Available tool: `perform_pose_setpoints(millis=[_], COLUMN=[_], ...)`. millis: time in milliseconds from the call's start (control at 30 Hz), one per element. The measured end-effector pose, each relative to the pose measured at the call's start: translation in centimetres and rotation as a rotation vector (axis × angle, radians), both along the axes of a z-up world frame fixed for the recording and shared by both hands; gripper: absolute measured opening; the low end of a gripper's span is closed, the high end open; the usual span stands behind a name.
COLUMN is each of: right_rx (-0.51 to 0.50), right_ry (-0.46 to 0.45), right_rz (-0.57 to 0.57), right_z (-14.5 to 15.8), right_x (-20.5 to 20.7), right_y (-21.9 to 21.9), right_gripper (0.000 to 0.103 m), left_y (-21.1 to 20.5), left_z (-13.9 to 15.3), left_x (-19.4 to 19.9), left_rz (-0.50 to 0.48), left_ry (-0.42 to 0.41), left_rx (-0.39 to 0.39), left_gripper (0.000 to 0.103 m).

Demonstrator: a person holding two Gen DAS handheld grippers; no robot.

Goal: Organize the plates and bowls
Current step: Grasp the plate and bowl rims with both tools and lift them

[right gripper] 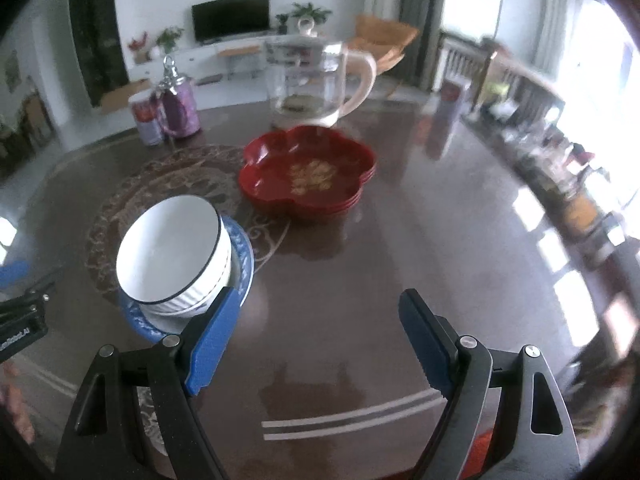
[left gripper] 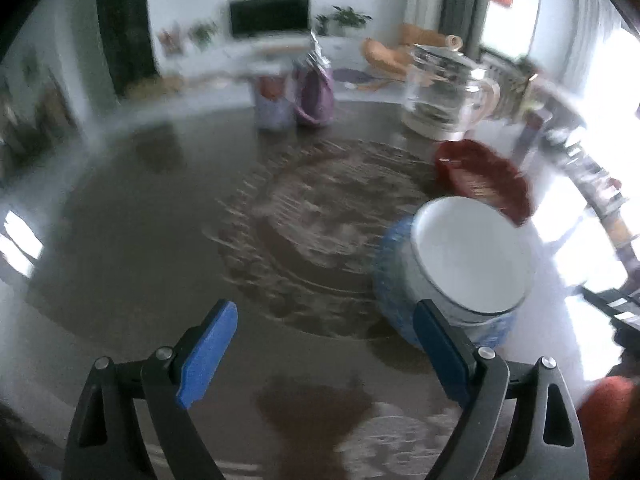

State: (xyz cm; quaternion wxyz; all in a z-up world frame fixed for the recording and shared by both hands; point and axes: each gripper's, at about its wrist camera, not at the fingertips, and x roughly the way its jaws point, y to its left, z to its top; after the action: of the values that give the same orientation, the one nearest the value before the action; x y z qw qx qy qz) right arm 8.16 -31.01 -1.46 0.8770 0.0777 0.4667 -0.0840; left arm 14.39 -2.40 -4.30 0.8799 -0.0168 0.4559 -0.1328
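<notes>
Both grippers hang over a glossy brown table [right gripper: 360, 280] with jaws spread wide and nothing between the blue pads. Ahead of the left gripper [left gripper: 326, 354] and off to its right sits a stack of white bowls [left gripper: 472, 256] on a blue plate [left gripper: 390, 280]; its right finger [left gripper: 436, 350] overlaps the plate's near edge in the view, but whether it touches cannot be told, since that picture is blurred. Beyond the bowls, further right, lies a stack of red plates [left gripper: 486, 178], flower-shaped, and behind it a glass kettle [left gripper: 446, 88]. Straight ahead, far across the table, stand a can [left gripper: 272, 102] and a purple flask [left gripper: 316, 94], side by side. From the right gripper [right gripper: 316, 340] the same bowls [right gripper: 172, 252] and blue plate [right gripper: 240, 256] lie ahead and to the left, the left finger [right gripper: 212, 340] just in front of the plate's rim. The red plates [right gripper: 308, 172] sit straight ahead, well apart from the jaws, with gold marking in the top one. The kettle [right gripper: 316, 76] stands just behind them; the flask [right gripper: 180, 108] and can [right gripper: 146, 120] are far off to the left. At the left edge of this view part of the left gripper [right gripper: 20, 312] shows beside the bowls.
</notes>
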Motion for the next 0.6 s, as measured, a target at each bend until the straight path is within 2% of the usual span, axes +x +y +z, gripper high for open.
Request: perform_pose_setpoints(millis=[67,100,133,167,233,300,333,367,433,500,600], right_rx=[0.113,0.148,0.193,0.243,0.312,0.354,0.389,0.419,0.458,0.495,0.542], right_ry=[0.014,0.007,0.000,-0.006,-0.035,-0.053,-0.056,-0.049,-0.018,-0.004,0.012], right_rz=[-0.015,-0.009,-0.002,0.007,0.032,0.050,0.058,0.061,0.064,0.061,0.058], right_z=[-1.7,-2.1,-2.7,-3.3,-3.8,-4.4,-4.8,-5.3,-6.2,-7.2,-8.4], right_x=[0.2,0.3,0.4,0.6,0.8,1.4,1.9,2.4,3.2,4.0,4.9], right_y=[-1.8,-2.2,-2.5,-2.8,-2.9,-2.6,-2.5,-2.5,-2.4,-2.4,-2.3], right_gripper=[0.084,0.084,0.084,0.083,0.083,0.082,0.074,0.053,0.028,0.027,0.027], left_y=[1.1,1.3,1.3,1.1,0.6,0.1,-0.1,-0.3,-0.5,-0.6,-0.8], left_z=[-2.1,-2.8,-3.8,-4.6,-5.9,-6.6,-7.0,-7.2,-7.4,-7.5,-8.1], left_x=[1.3,1.7,2.2,2.6,3.2,3.6,3.6,3.9,4.2,4.7,5.3], left_rz=[-0.016,-0.021,-0.035,-0.052,-0.074,-0.086,-0.091,-0.096,-0.096,-0.100,-0.101], left_ry=[0.083,0.107,0.139,0.165,0.203,0.219,0.223,0.223,0.215,0.213,0.221], left_rx=[-0.141,-0.178,-0.224,-0.251,-0.282,-0.304,-0.311,-0.322,-0.325,-0.334,-0.350], left_gripper=[0.088,0.084,0.076,0.071,0.057,0.047,0.044,0.043,0.042,0.035,0.033])
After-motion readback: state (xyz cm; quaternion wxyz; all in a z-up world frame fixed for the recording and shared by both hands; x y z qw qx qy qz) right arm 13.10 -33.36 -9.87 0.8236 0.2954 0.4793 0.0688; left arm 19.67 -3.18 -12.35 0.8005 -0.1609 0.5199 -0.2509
